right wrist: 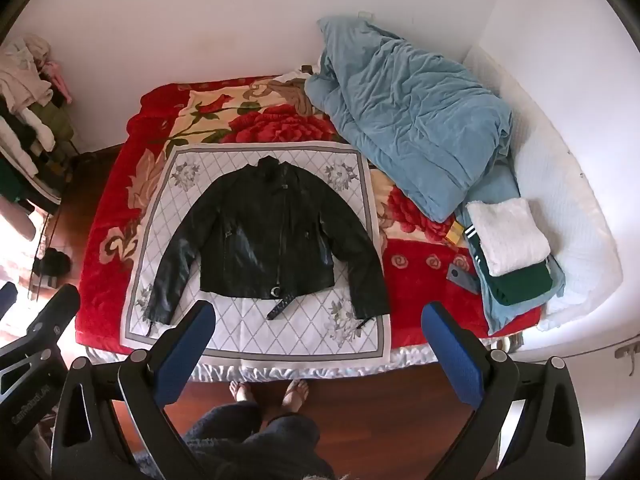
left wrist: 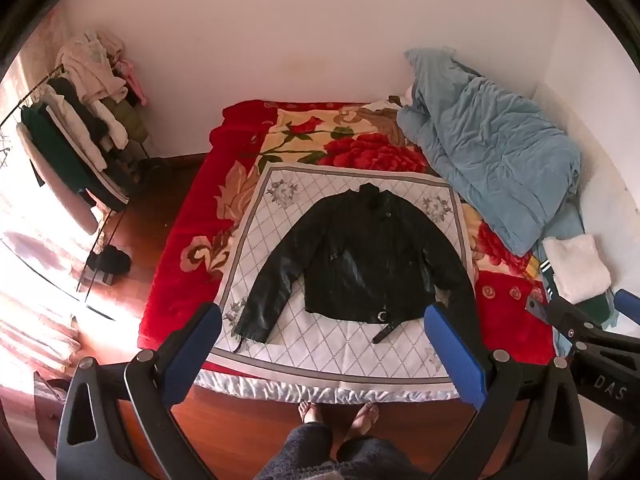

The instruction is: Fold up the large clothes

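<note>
A black leather jacket lies flat and face up on a white diamond-patterned cloth on the bed, sleeves spread, collar far, belt buckle at the near hem. It also shows in the right wrist view, on the same cloth. My left gripper is open and empty, held high above the bed's near edge. My right gripper is open and empty at the same height; its fingers show at the right edge of the left wrist view.
A red floral blanket covers the bed. A crumpled blue duvet lies at the far right. Folded white and green clothes are stacked at the right. A loaded clothes rack stands left. The person's feet stand on wooden floor.
</note>
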